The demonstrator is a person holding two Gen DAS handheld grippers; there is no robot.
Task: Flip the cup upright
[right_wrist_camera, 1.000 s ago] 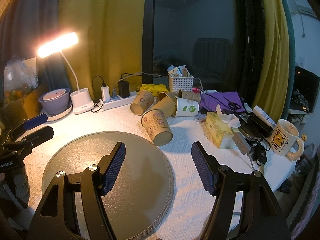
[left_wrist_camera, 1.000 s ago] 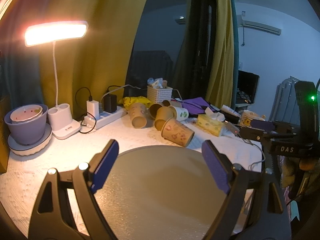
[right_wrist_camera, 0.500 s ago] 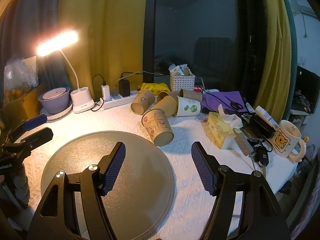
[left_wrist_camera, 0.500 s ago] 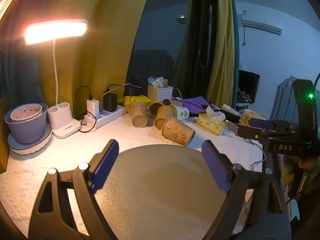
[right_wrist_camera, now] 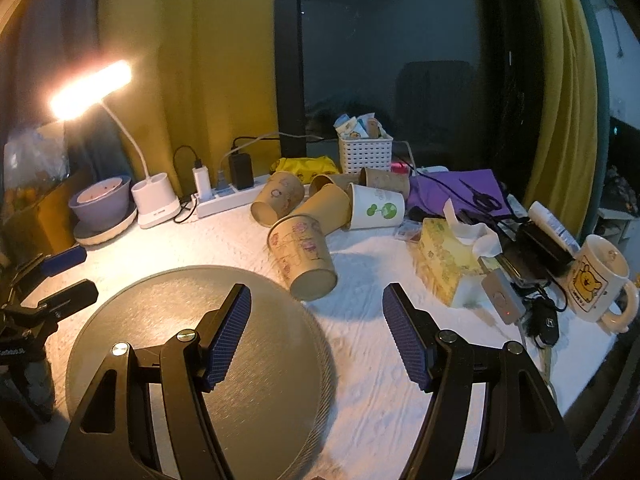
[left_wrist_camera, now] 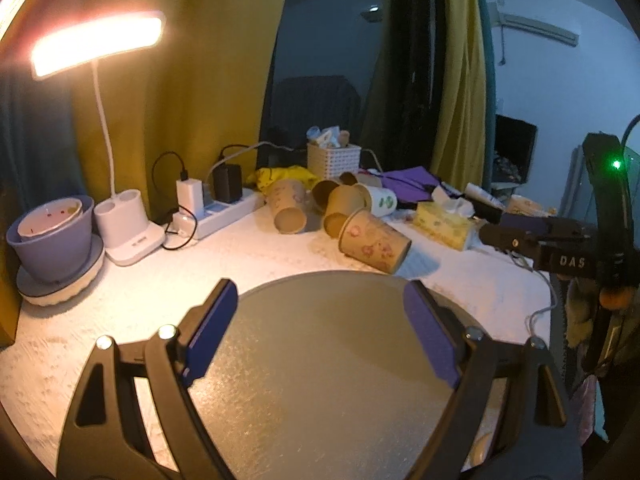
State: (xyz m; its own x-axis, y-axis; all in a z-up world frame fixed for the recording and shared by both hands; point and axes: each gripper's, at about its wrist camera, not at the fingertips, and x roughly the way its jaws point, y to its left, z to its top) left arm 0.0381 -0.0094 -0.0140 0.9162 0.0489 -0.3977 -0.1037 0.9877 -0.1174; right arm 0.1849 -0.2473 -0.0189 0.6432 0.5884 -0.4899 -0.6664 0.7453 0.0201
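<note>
A brown paper cup with drawings (right_wrist_camera: 302, 256) lies on its side at the far edge of a round grey mat (right_wrist_camera: 168, 320); it also shows in the left wrist view (left_wrist_camera: 374, 240). Behind it lie several more tipped paper cups (right_wrist_camera: 280, 200), one of them white with a green print (right_wrist_camera: 378, 212). My right gripper (right_wrist_camera: 316, 332) is open and empty, a short way in front of the drawn cup. My left gripper (left_wrist_camera: 320, 332) is open and empty above the mat (left_wrist_camera: 320, 380). Each gripper shows at the edge of the other's view.
A lit desk lamp (right_wrist_camera: 154, 208), a purple bowl (right_wrist_camera: 100, 200) and a power strip (right_wrist_camera: 228, 200) stand at the back left. A white basket (right_wrist_camera: 364, 152), a yellow tissue box (right_wrist_camera: 448, 264), gadgets and a bear mug (right_wrist_camera: 598, 280) crowd the right.
My right gripper has moved forward, closer to the drawn cup. The left gripper has shifted slightly. The cups have not moved.
</note>
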